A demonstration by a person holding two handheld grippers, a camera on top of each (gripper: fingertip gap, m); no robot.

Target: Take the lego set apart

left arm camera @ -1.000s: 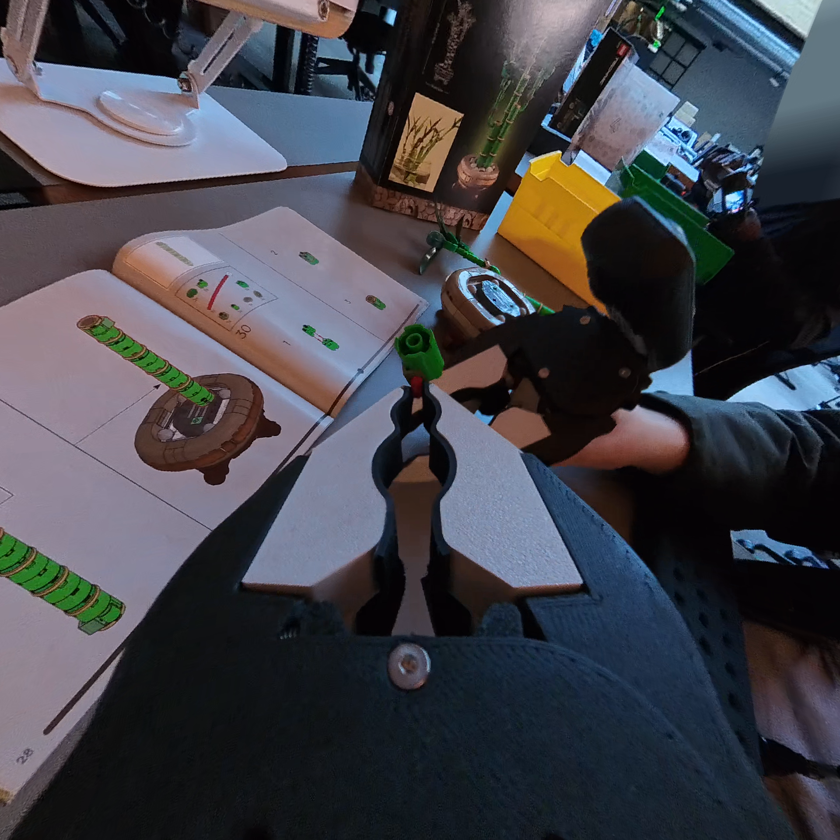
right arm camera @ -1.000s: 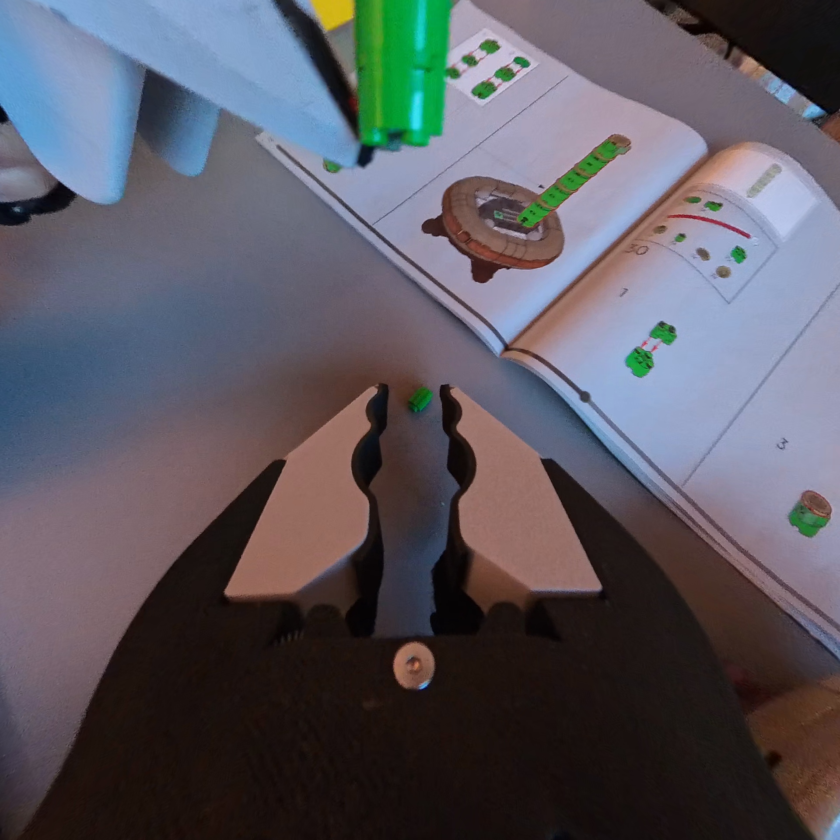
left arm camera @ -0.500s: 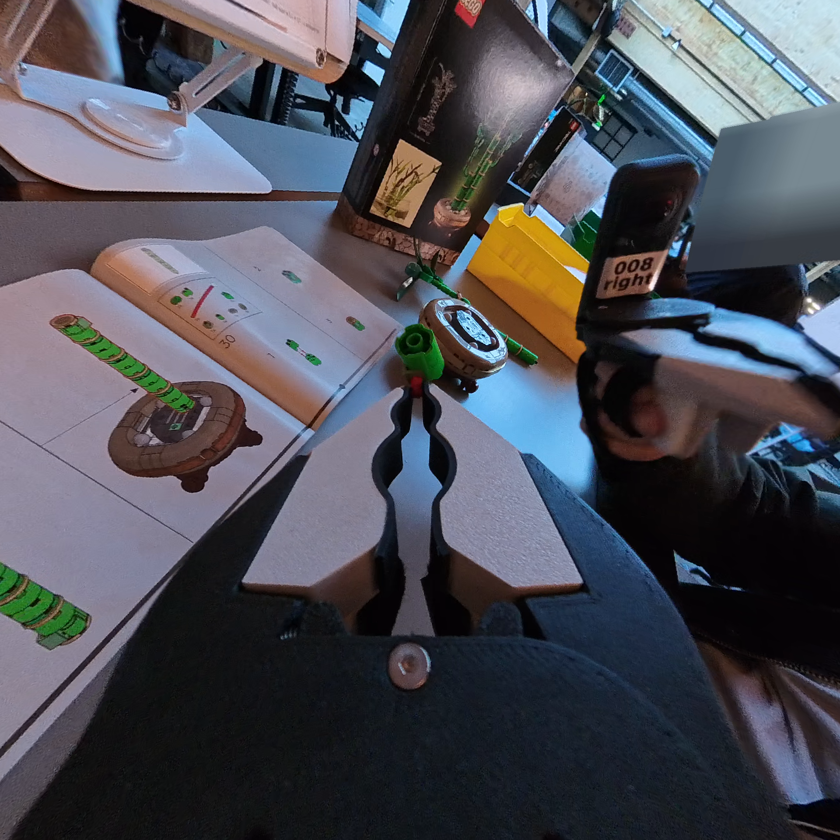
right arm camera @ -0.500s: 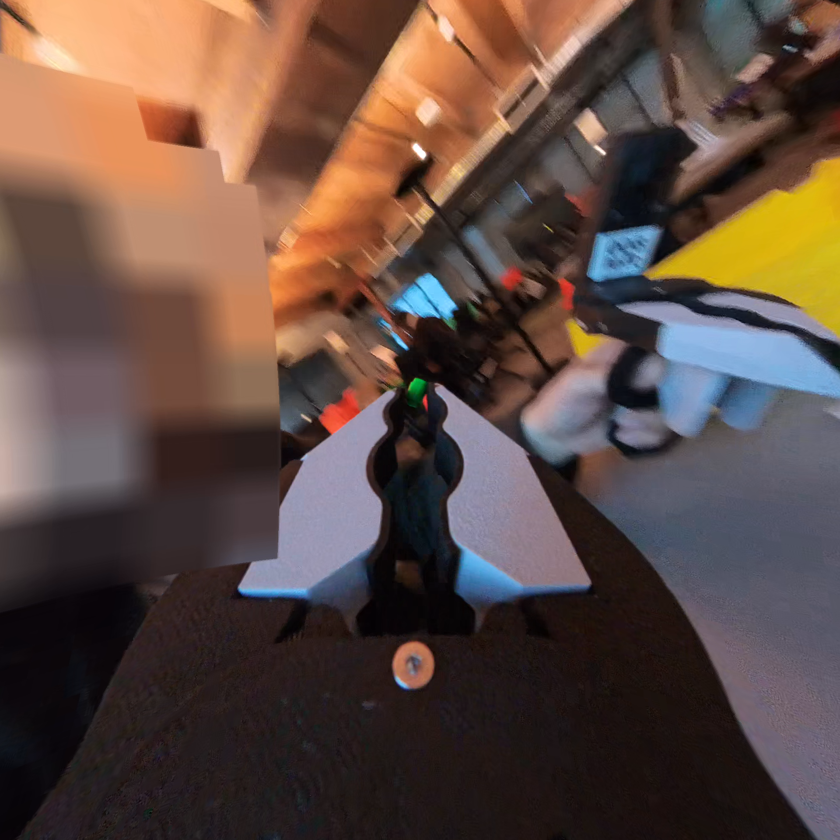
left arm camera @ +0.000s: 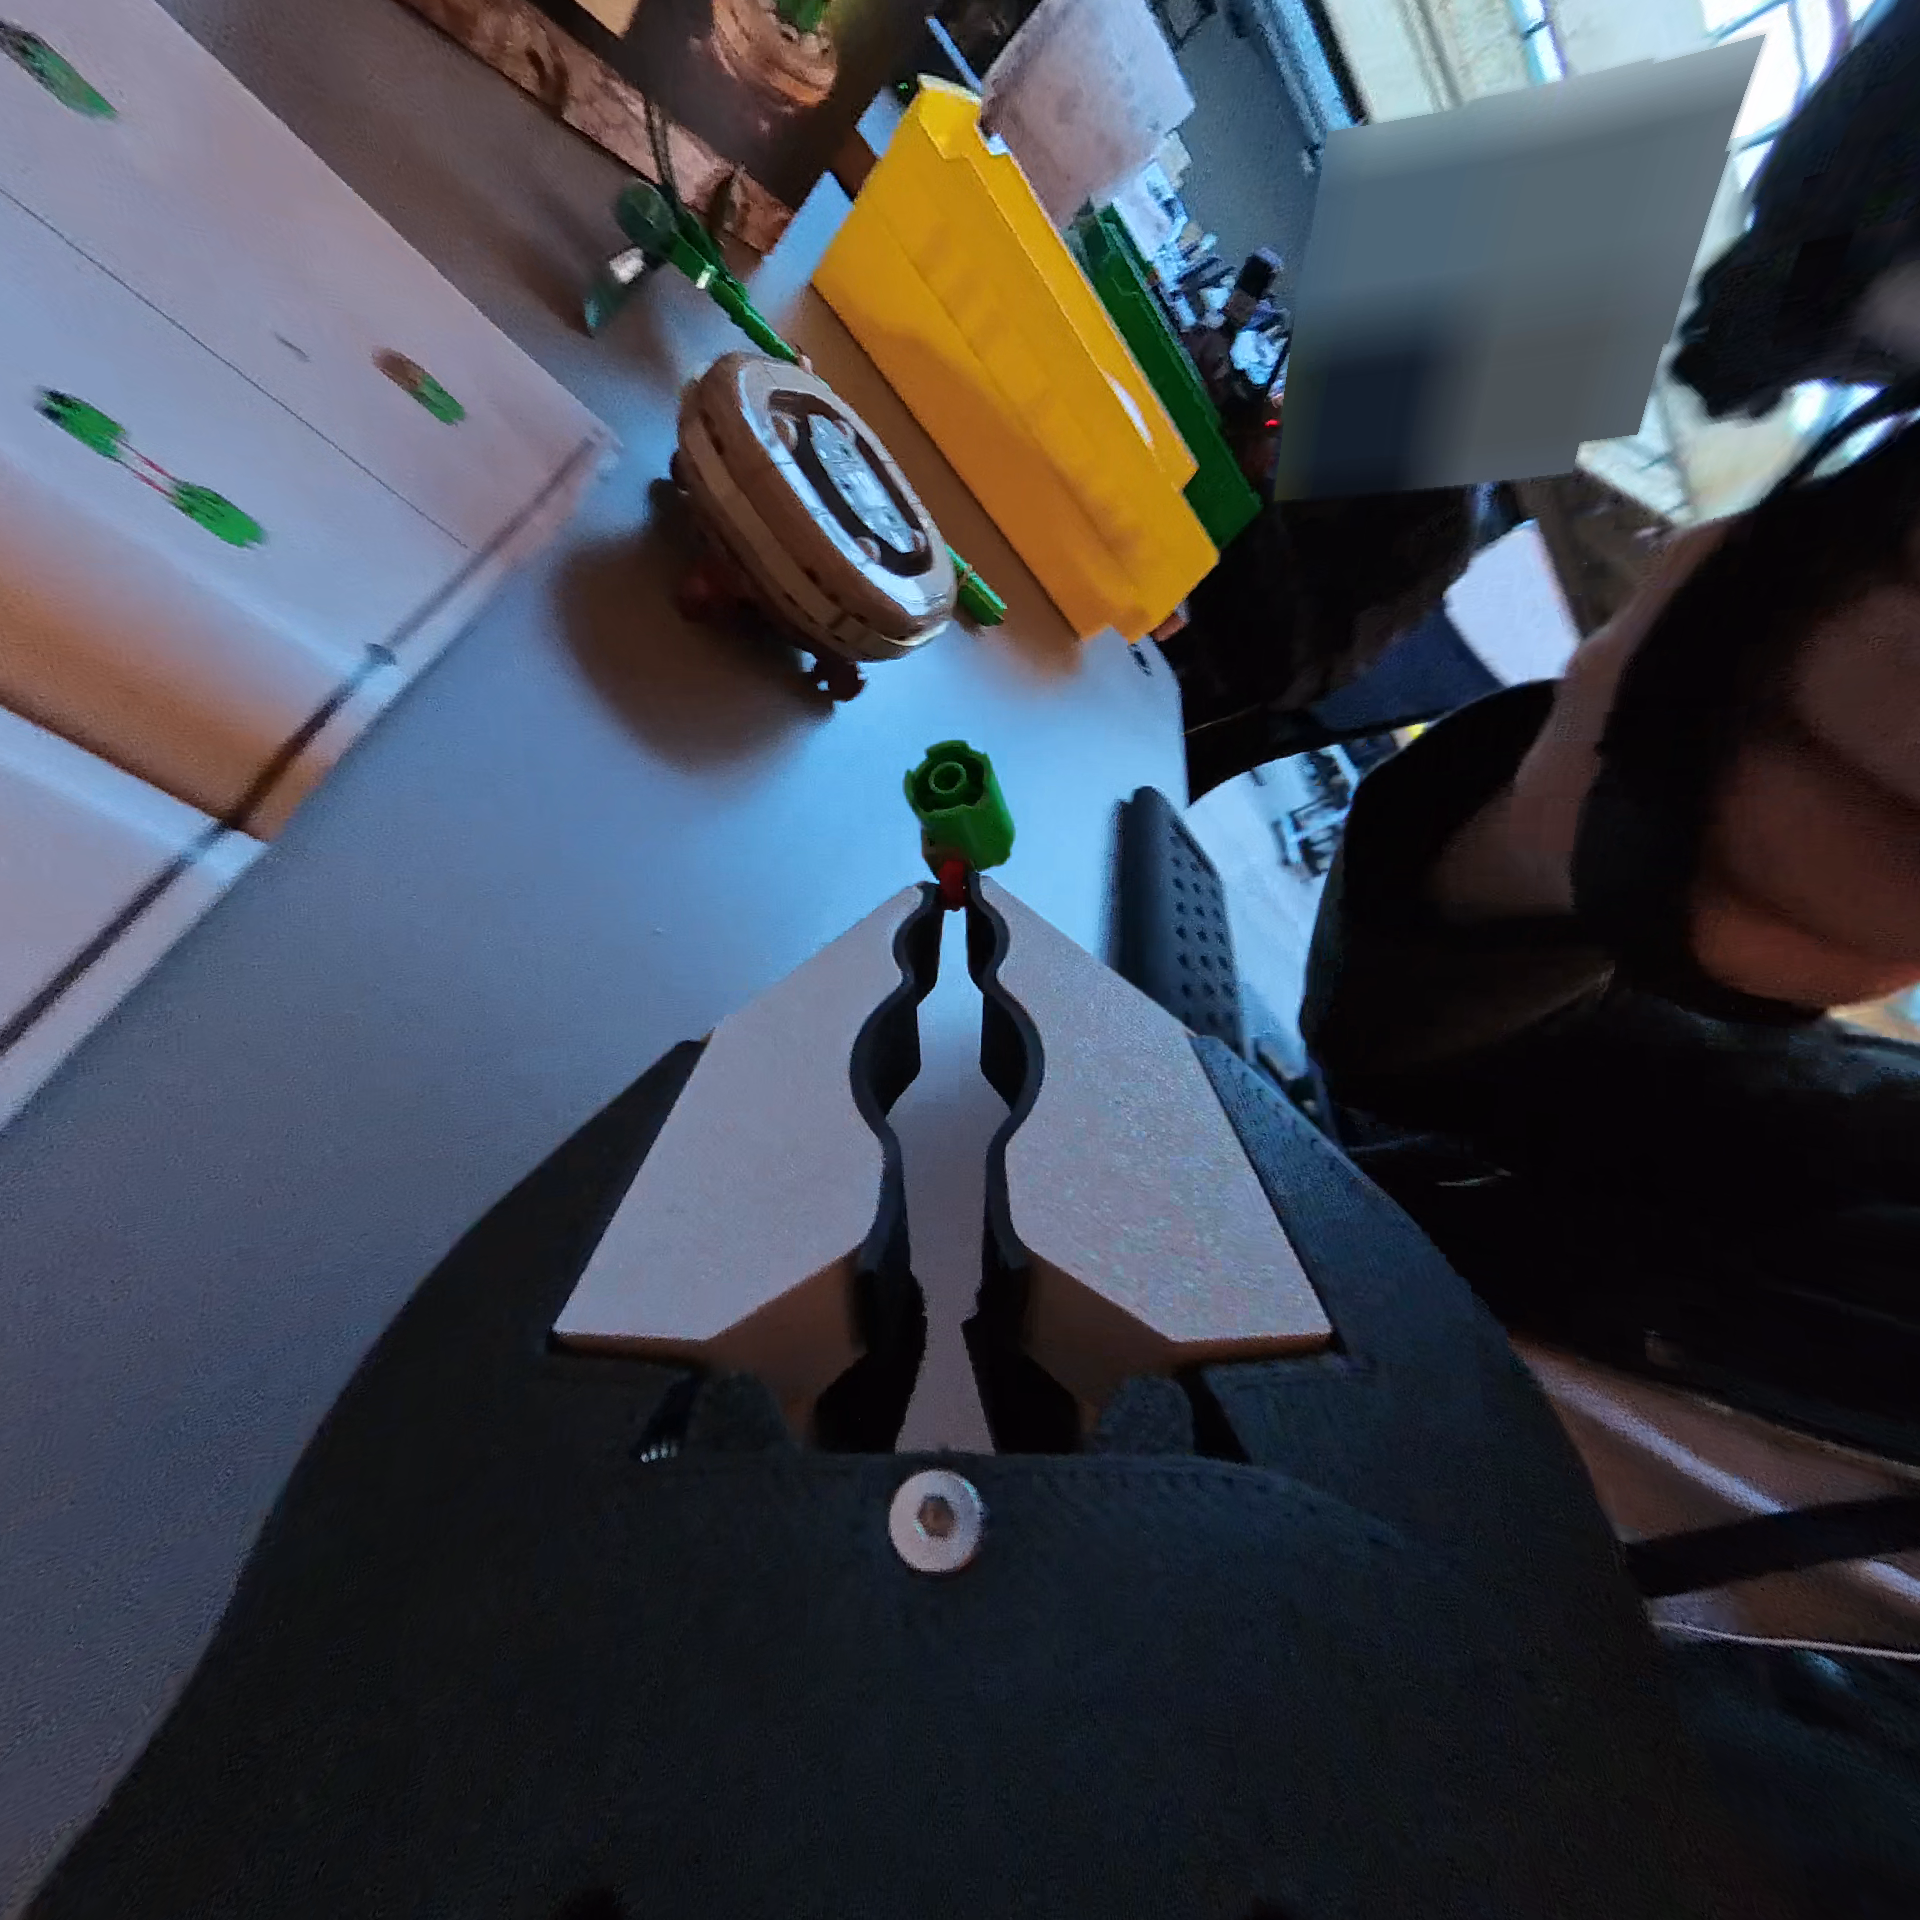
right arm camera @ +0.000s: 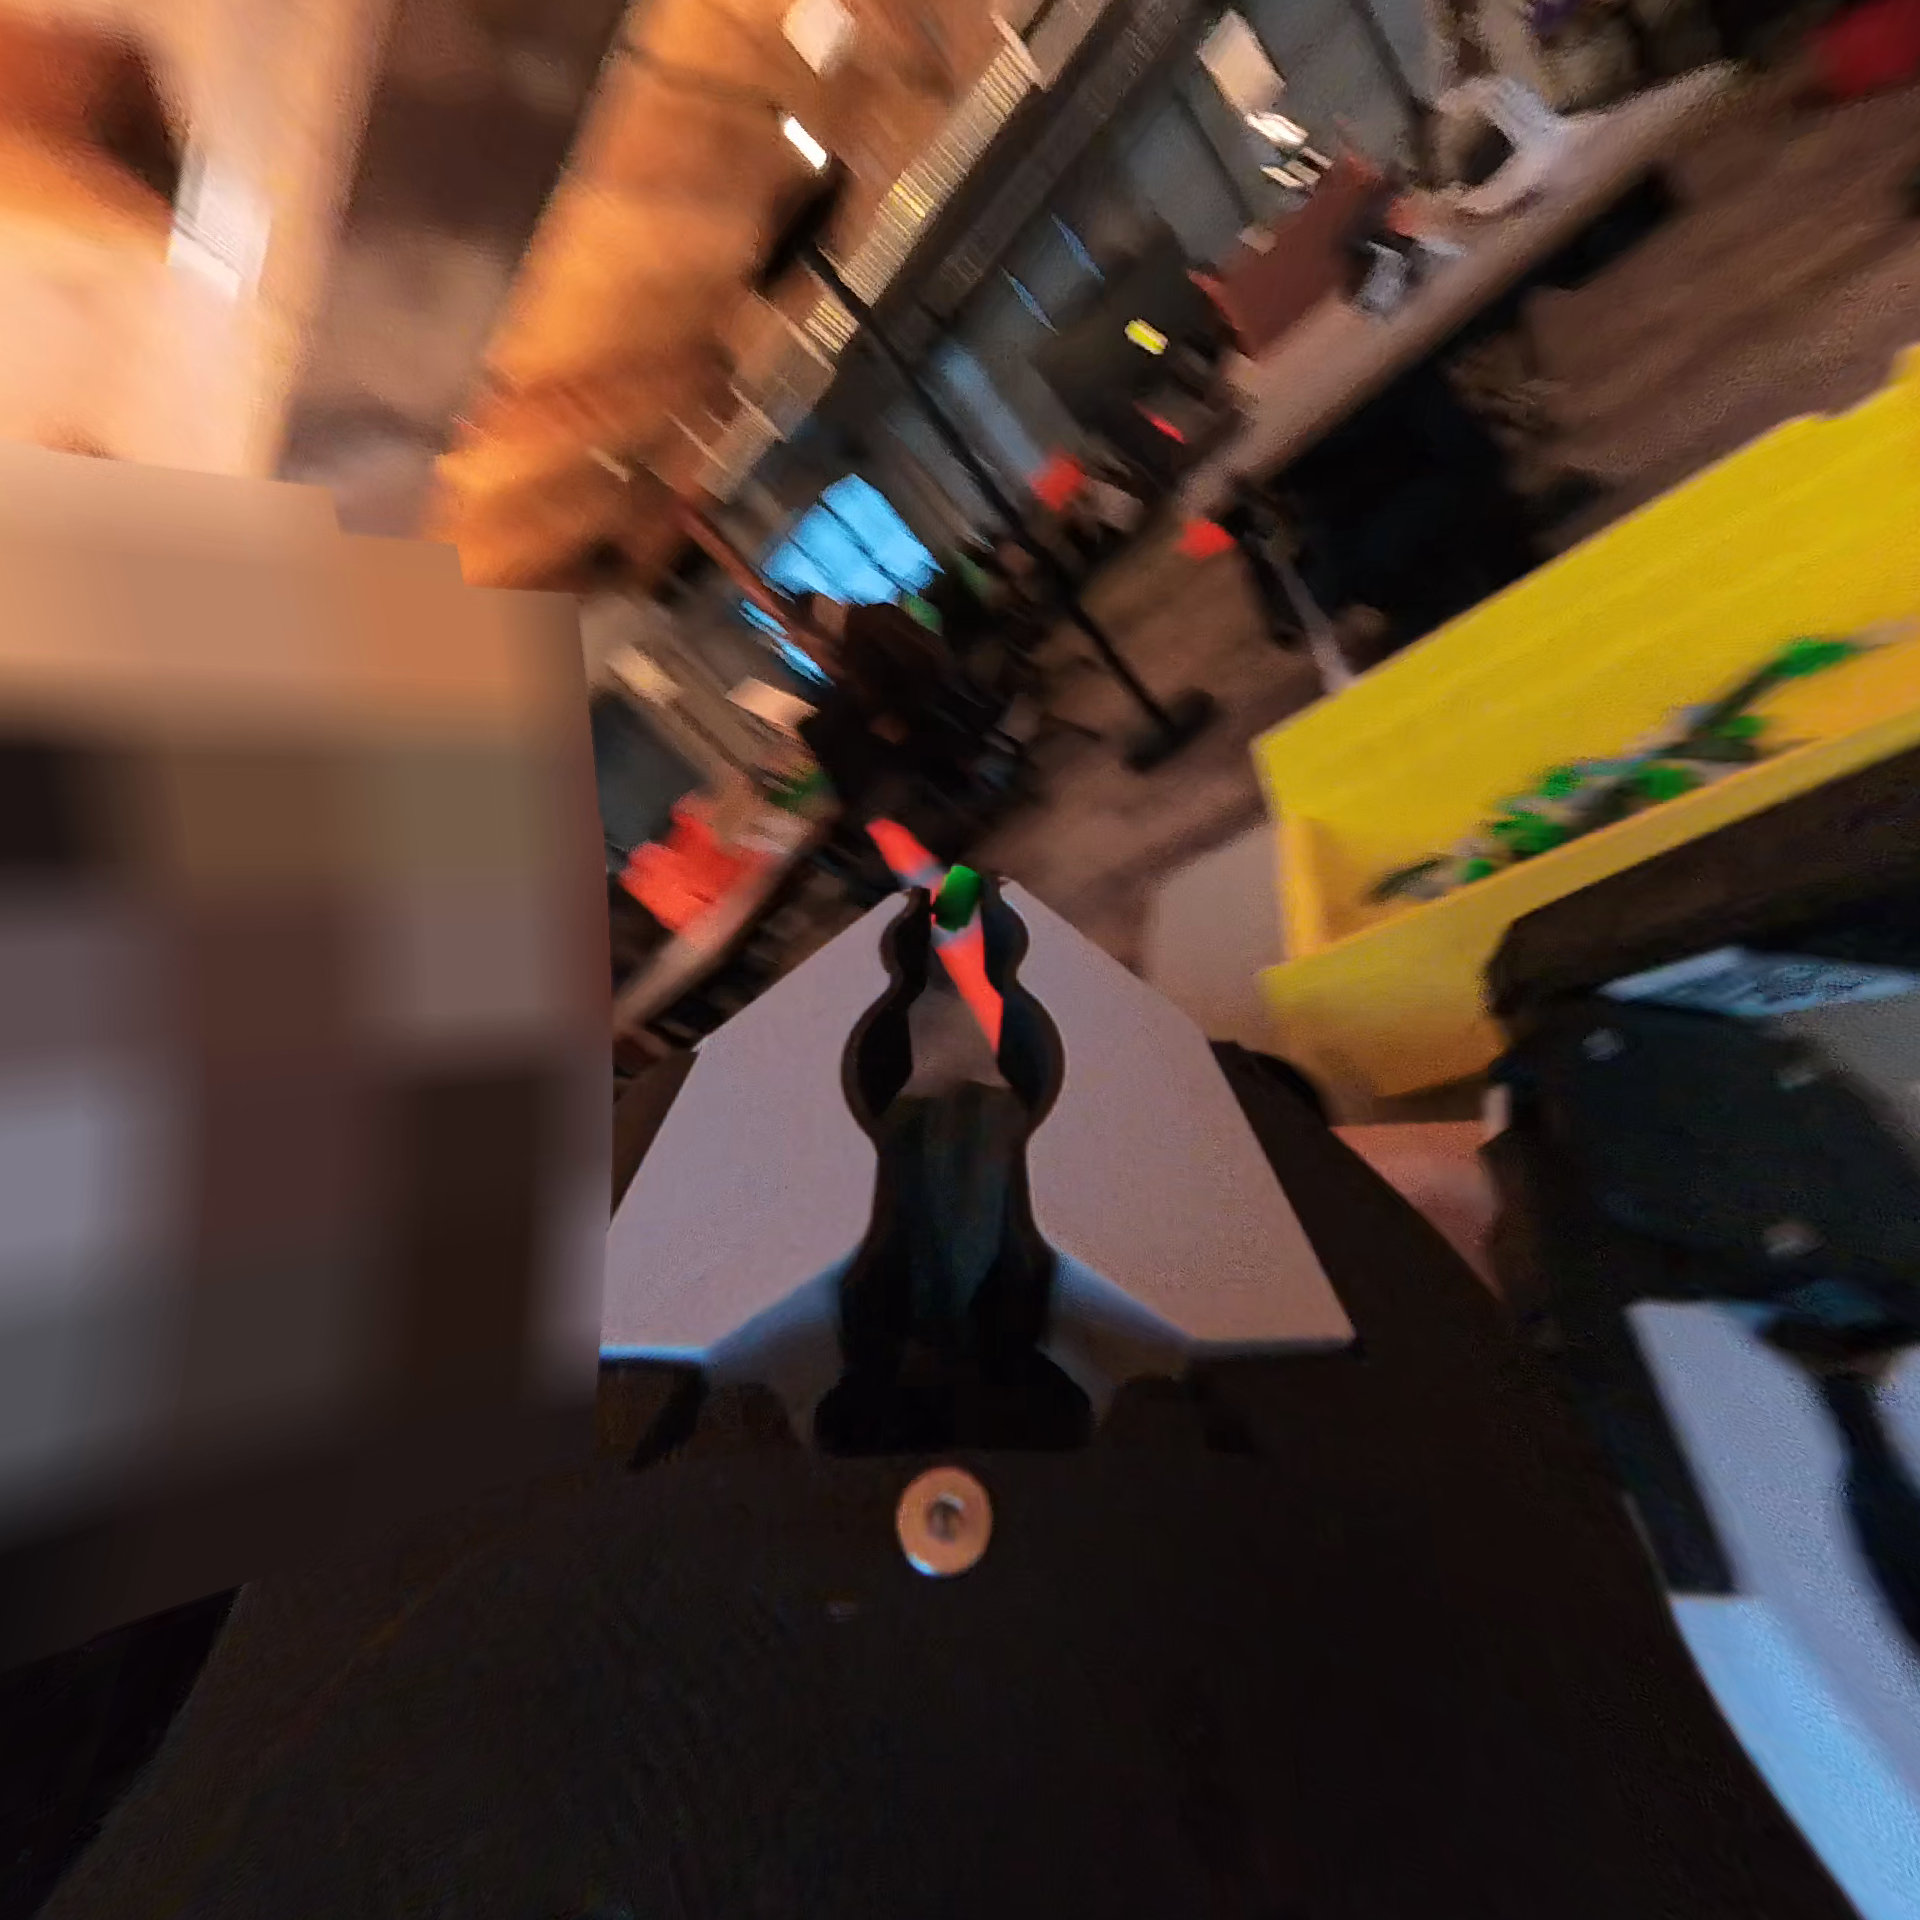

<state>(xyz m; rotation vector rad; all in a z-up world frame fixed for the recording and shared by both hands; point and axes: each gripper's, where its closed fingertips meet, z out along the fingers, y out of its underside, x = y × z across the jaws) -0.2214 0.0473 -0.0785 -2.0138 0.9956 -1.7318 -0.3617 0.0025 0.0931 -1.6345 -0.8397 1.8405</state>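
With the left gripper (left arm camera: 954, 894) pinched on the green stalk piece's (left arm camera: 958, 802) red pin and the right gripper (right arm camera: 956, 906) nipping a tiny green brick (right arm camera: 957, 891), carry each squarely over the yellow bin (left arm camera: 1023, 358) — release low, gently.

The left tongs (left arm camera: 954, 902) pinch a small red pin that carries a green round lego piece (left arm camera: 958, 802), lifted above the grey bench (left arm camera: 436, 935). Beyond it the round brown lego pot base (left arm camera: 821, 525) stands beside a yellow bin (left arm camera: 997, 353) and the open instruction booklet (left arm camera: 208, 343).
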